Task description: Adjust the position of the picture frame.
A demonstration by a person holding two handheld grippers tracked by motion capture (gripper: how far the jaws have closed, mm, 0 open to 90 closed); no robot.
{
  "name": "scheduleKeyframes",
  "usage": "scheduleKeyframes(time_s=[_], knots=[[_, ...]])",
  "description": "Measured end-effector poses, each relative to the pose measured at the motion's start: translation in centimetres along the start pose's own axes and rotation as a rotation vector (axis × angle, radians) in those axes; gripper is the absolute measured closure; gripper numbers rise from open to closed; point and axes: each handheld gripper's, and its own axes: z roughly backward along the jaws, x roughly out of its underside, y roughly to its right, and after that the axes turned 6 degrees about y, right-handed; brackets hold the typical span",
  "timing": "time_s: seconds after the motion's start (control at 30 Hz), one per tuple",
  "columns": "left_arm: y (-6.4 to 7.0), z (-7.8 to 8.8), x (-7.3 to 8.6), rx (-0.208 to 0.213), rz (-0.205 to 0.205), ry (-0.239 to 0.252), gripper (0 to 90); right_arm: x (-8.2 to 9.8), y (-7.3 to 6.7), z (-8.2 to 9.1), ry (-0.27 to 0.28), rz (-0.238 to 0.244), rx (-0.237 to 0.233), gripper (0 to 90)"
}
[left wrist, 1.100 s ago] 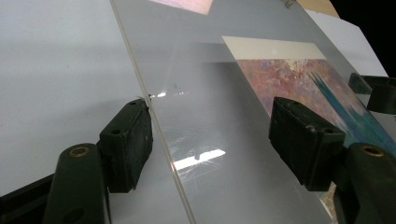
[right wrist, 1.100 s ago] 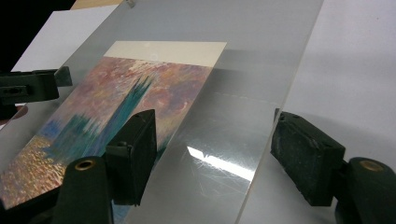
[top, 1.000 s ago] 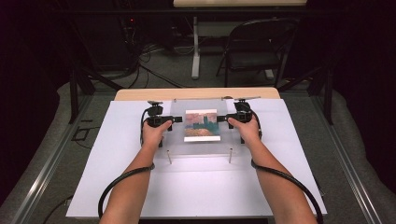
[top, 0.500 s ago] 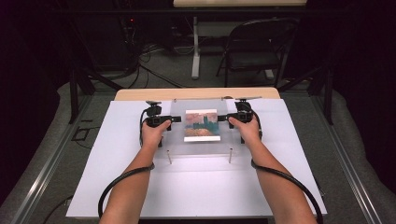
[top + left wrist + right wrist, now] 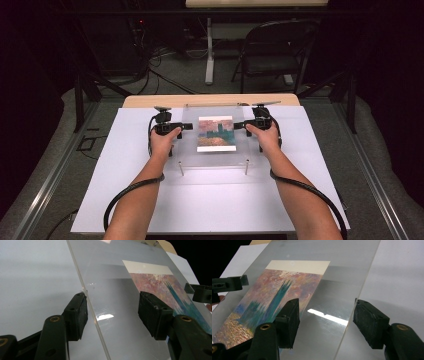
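A clear acrylic sheet (image 5: 215, 157) lies over a painted print (image 5: 216, 134) of blue towers under a pink sky, at the middle of the white board (image 5: 125, 200). My left gripper (image 5: 187, 126) is at the sheet's left edge and my right gripper (image 5: 239, 125) is at its right edge. In the left gripper view the jaws of my left gripper (image 5: 112, 315) stand wide apart, with the sheet (image 5: 117, 290) edge running between them and the print (image 5: 160, 282) beyond. In the right gripper view my right gripper (image 5: 324, 322) is likewise open astride the sheet (image 5: 342, 277) edge, beside the print (image 5: 274, 297).
Two thin metal posts (image 5: 181, 167) (image 5: 246, 166) stand at the sheet's near corners. A wooden tabletop edge (image 5: 145, 100) shows behind the board. A folding chair (image 5: 275, 50) and floor cables lie beyond the table. Black cables trail from both grippers along the forearms.
Both hands have stayed almost in place at the sheet's two sides. The jaws remain apart and the sheet has not moved.
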Motion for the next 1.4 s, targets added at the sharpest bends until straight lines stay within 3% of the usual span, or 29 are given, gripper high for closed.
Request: scheduleKeyframes(time_s=[0.5, 1.4], knots=[[0.8, 1.9, -0.8, 0.027, -0.050, 0.025, 47.8, -0.9, -1.1, 2.0, 0.000, 0.081, -0.016, 41.4], [3.1, 7.3, -1.2, 0.095, -0.161, 0.074, 60.5, -1.2, -4.2, 7.2, 0.078, 0.231, -0.021, 53.7]])
